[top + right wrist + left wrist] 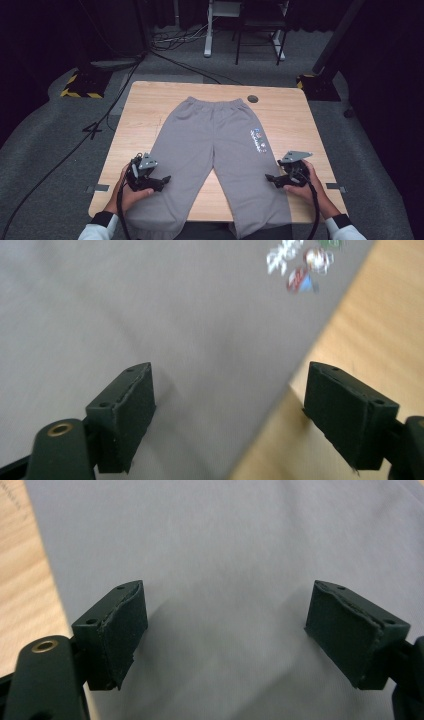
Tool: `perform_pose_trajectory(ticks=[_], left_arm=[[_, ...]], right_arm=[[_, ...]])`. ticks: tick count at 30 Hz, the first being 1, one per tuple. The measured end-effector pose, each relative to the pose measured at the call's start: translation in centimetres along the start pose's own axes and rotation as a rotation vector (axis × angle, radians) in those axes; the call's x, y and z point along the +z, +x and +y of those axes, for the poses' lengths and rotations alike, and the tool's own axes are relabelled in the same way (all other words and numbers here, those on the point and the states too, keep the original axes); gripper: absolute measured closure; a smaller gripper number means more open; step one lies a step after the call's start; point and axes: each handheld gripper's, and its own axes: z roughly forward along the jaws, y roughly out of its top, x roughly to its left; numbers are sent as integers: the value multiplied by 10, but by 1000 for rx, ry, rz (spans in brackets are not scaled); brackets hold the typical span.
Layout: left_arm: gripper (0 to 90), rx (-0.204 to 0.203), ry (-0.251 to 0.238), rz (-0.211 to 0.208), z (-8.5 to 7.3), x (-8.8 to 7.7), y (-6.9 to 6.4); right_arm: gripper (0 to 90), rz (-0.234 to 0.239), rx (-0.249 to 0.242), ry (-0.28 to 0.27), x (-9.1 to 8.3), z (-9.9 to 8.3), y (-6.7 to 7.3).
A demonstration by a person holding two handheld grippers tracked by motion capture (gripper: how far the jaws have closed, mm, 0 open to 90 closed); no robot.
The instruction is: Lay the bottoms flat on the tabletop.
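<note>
Grey sweatpants (220, 150) lie flat on the wooden table (145, 110), waistband at the far edge, leg ends hanging over the near edge. Left gripper (162, 181) sits over the outer edge of the left leg — jaws wide, nothing between them. Right gripper (270, 178) straddles the right leg's outer edge below the printed logo (259, 141) — jaws wide, pads not pressing the cloth.

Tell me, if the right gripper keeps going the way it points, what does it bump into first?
Probably the grey sweatpants. The right gripper hangs open over the outer edge of one pant leg, with one jaw over the cloth and the other over the wooden table. How high it hangs is unclear.
</note>
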Motion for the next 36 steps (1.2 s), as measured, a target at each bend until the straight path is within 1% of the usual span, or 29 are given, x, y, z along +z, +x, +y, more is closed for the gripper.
perform_pose_trajectory(ticks=[2,3,4,5,6,7,8,9,11,12,13,15,17,18,19,20,21,23,24,26,28,30,31,32,33,35,36], left_arm=[[167,-11,5,4,-7,-7,-1],[166,-10,8,14,-10,-11,-1],[165,-21,13,16,-12,-15,-1],[167,-24,15,15,-14,-19,0],[169,-29,8,16,-14,-22,0],[168,-20,-1,23,-13,-27,0],[169,-11,-10,29,-11,-31,0],[170,7,-11,40,-7,-35,0],[171,23,-35,73,1,-42,0],[174,29,-47,84,4,-45,2],[175,33,-47,104,5,-47,4],[177,21,-44,133,5,-49,10],[183,-4,-37,154,1,-48,19],[185,-18,-32,162,-3,-48,24],[188,-42,-24,164,-7,-47,30],[190,-68,-20,161,-12,-46,36],[191,-88,-20,162,-16,-45,40],[196,-105,-14,152,-25,-45,45],[195,-105,-7,141,-29,-45,45],[183,-88,13,135,-34,-45,43],[179,-79,31,124,-40,-44,39],[179,-84,15,99,-45,-46,36],[178,-90,12,96,-47,-47,35],[179,-94,5,78,-49,-47,34],[178,-98,-7,73,-51,-47,33],[173,-107,-2,74,-51,-48,30],[172,-93,-5,73,-51,-48,29]], right_arm=[[189,3,12,-1,-9,-12,-1],[188,3,12,2,-14,-16,-1],[188,-2,11,10,-19,-20,-1],[190,-8,10,19,-23,-23,-2],[201,-9,3,31,-26,-25,-3],[222,-24,-13,42,-30,-26,-3],[229,-55,-26,38,-34,-25,-3],[227,-78,-28,27,-38,-23,-5],[230,-96,-10,-15,-47,-16,-8],[230,-123,-5,-31,-51,-13,-10],[230,-151,-1,-49,-54,-10,-12],[228,-191,27,-79,-58,-10,-18],[230,-238,57,-73,-59,-16,-27],[230,-250,84,-74,-59,-20,-32],[234,-254,116,-78,-60,-26,-38],[235,-255,141,-70,-60,-32,-43],[229,-252,157,-60,-60,-37,-47],[226,-243,195,-63,-62,-49,-52],[222,-243,204,-61,-63,-54,-53],[223,-243,224,-62,-64,-64,-53],[220,-223,243,-65,-65,-74,-52],[213,-196,247,-69,-65,-82,-49],[202,-209,237,-83,-65,-86,-45],[200,-205,231,-89,-66,-88,-44],[199,-200,226,-90,-66,-89,-42],[198,-197,220,-102,-67,-91,-39],[198,-197,219,-104,-67,-91,-38]])
